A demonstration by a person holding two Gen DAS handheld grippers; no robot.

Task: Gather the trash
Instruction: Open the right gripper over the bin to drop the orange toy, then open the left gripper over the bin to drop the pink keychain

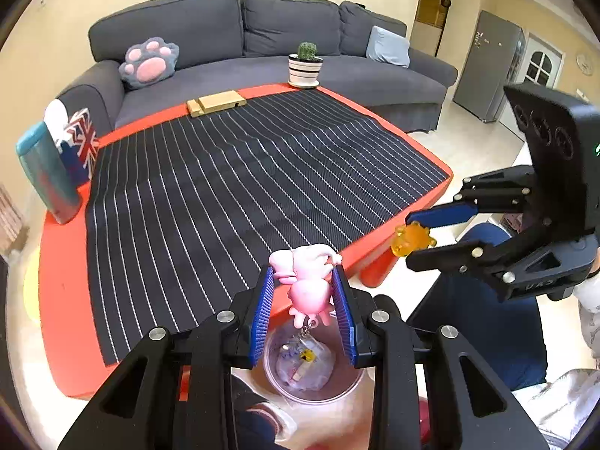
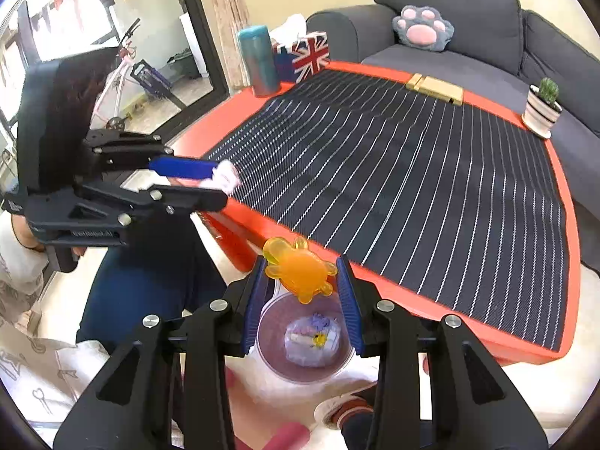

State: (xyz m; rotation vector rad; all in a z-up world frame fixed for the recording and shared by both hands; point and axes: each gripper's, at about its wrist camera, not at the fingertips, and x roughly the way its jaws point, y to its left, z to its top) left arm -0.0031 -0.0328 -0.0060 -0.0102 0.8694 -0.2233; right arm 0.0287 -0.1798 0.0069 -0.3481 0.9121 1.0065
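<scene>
My left gripper [image 1: 302, 285] is shut on a pink figure keychain [image 1: 305, 285] and holds it over a clear trash bin [image 1: 350, 382] on the floor by the table's near edge. The bin holds a crumpled purple-white item [image 1: 303, 365]. My right gripper [image 2: 302, 275] is shut on an orange translucent turtle toy [image 2: 298, 272], also above the bin [image 2: 270, 356]. The right gripper shows in the left wrist view [image 1: 416, 238] with the orange toy [image 1: 410, 240]. The left gripper shows in the right wrist view [image 2: 221, 182] with the pink figure [image 2: 227, 176].
A red table [image 1: 63, 300] bears a dark striped mat [image 1: 243, 187], a teal bottle [image 1: 47, 172], a Union Jack tissue box [image 1: 80, 142], a wooden block [image 1: 215, 103] and a potted cactus [image 1: 305, 65]. A grey sofa [image 1: 232, 37] stands behind. The person's legs [image 1: 487, 318] are beside the bin.
</scene>
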